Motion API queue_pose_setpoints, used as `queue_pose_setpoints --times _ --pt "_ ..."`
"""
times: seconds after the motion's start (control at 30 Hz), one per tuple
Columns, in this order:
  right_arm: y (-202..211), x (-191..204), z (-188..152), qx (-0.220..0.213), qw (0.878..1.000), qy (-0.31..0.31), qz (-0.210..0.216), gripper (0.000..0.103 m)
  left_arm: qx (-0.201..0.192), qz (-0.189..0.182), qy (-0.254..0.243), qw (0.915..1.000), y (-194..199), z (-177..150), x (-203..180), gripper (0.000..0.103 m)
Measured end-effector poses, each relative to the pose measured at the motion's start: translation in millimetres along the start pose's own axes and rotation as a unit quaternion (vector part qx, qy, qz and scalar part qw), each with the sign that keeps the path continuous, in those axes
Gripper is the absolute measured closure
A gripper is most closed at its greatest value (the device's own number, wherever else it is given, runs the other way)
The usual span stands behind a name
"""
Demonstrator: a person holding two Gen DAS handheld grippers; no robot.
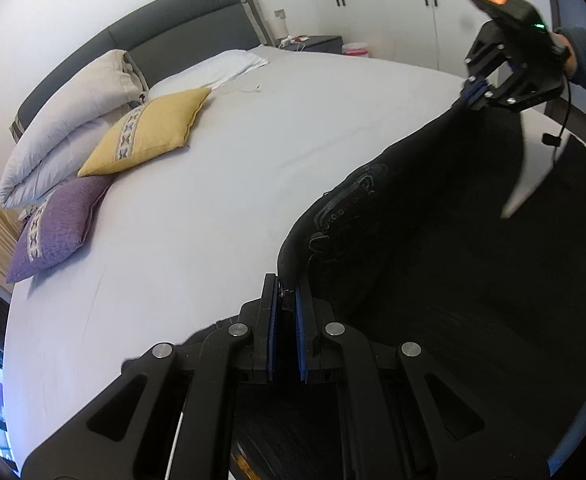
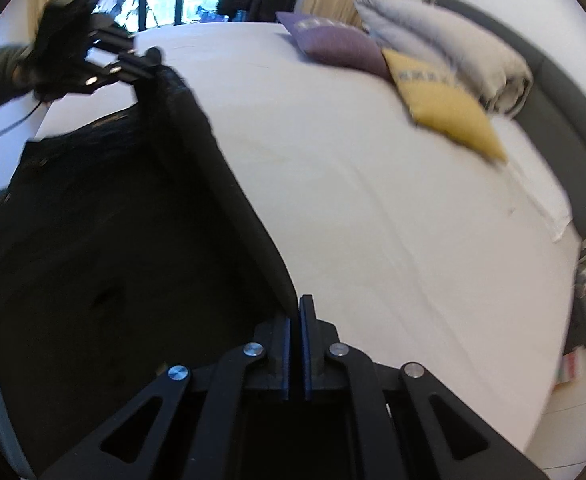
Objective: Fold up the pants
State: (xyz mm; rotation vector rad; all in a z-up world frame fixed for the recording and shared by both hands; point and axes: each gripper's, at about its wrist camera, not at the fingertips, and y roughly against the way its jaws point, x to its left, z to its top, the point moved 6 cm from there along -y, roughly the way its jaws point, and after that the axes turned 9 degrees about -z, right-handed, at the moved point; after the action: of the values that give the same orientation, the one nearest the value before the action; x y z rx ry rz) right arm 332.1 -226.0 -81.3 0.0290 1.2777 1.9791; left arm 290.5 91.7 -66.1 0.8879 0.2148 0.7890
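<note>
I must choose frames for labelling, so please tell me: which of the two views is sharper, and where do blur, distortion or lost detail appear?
Left wrist view: sharper; the yellow cushion is crisp, though fisheye bends the bed edge. Right wrist view: motion blur smears the cushions and the left gripper. In both views the black pants lose nearly all detail in darkness.

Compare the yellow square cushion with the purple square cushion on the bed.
The yellow square cushion sits nearer the grey padded headboard and leans on the folded white duvet; the purple square cushion lies further from the headboard, by the bed's edge. The yellow one partly overlaps the purple one, not the reverse. Both carry a patterned band across the face and rest on the white bedsheet.
</note>
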Motion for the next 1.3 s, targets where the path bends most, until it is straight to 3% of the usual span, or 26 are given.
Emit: queue_pose_setpoints --times 0.23,0.33,0.6,0.87,1.1,1.3 --pt "56.3 72.0 -15.2 -0.005 0.998 0.022 -0.053 0.099 -0.008 -0.01 0.001 0.9999 56.2 -48.7 -68.9 0.097" --pt "78.4 111.3 -44.4 0.004 0.999 0.009 -0.054 0.099 0.009 -0.009 -0.003 0.9999 62.7 -81.0 -99.6 0.097" --pt "76.2 187.9 -87.2 0.05 0.995 0.034 -0.085 0.099 0.034 -0.002 0.005 0.9994 60.4 -148.5 -149.6 0.097" --pt "107.8 217.1 -82.8 0.044 0.992 0.046 -0.11 0.099 0.031 0.015 -0.018 0.9992 75.2 -177.8 -171.8 0.097" --pt "100.2 263.6 -99.8 0.059 0.992 0.058 -0.091 0.099 0.039 0.019 -0.016 0.9989 79.8 -196.8 -172.5 0.097" --pt "105.0 264.9 -102.9 0.058 0.992 0.058 -0.098 0.099 0.042 0.011 -0.027 0.9987 82.3 -207.0 -166.7 0.097"
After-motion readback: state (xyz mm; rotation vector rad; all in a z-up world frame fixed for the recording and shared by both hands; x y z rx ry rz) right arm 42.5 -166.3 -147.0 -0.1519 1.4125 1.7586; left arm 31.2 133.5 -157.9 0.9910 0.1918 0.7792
